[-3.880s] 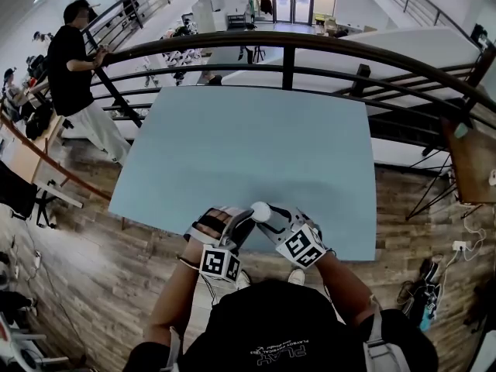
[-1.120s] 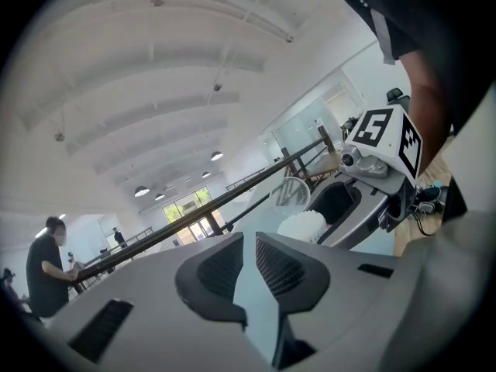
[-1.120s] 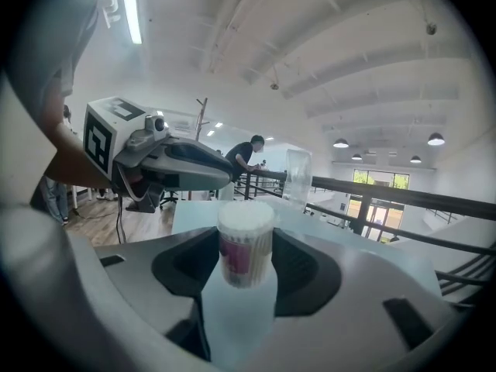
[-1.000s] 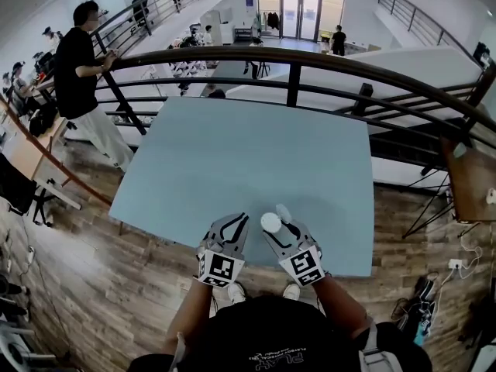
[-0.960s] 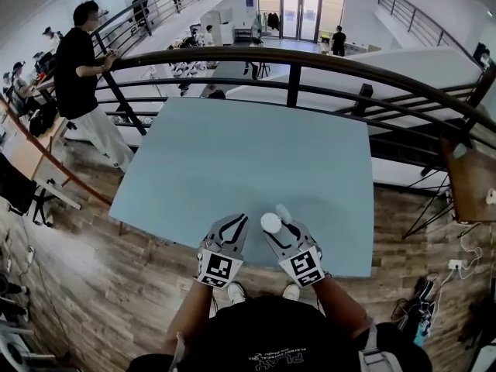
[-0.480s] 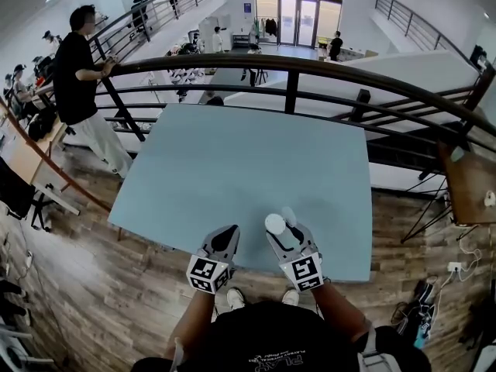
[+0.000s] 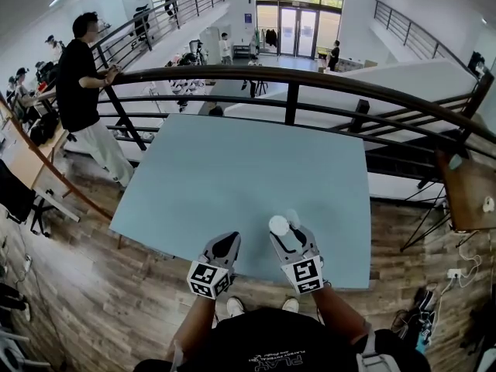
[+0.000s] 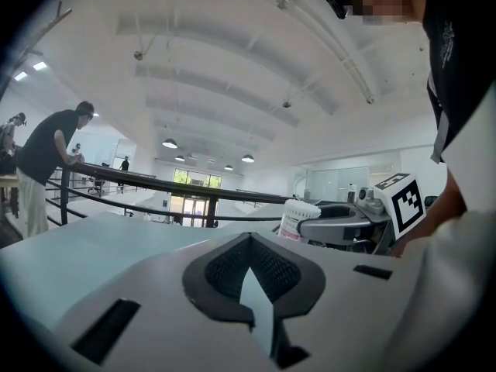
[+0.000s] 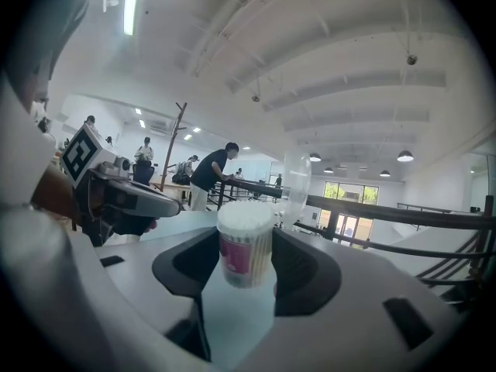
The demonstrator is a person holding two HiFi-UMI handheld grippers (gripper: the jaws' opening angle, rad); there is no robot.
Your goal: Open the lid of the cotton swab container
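Clamps with the right gripper (image 7: 282,235) onto a small clear plastic cylinder of cotton swabs (image 7: 277,225), at the near edge of a pale blue rectangular tabletop (image 7: 232,161). Cannot tell whether the cylinder's base rests on that top.

Past the tabletop's far edge, a dark curved metal railing (image 7: 287,80) on upright posts. Against it at far left, a person in a black top and pale trousers (image 7: 81,91). Around the table, brown wood-plank flooring (image 7: 101,285). At the right border, a brown wooden side table (image 7: 465,188). More people in the hall beyond, too small to detail.

Keeps the left gripper (image 7: 227,241) just beside the right one and apart from it, also at the table's near edge, with bare blue top between the 2. Reads in the left gripper view as pressed together at the tips, with only a thin sliver of tabletop showing between the pads nearer the camera and nothing caught there.

Sets the 2 dark pads (image 9: 310,268), in the right gripper view, narrowly apart, 1 against each side wall of the upright cylinder, pink label toward the camera and white swab tips packed at the top. Has the clear hinged lid (image 9: 295,183) swung up and back behind the mouth, leaving the swab tips uncovered.
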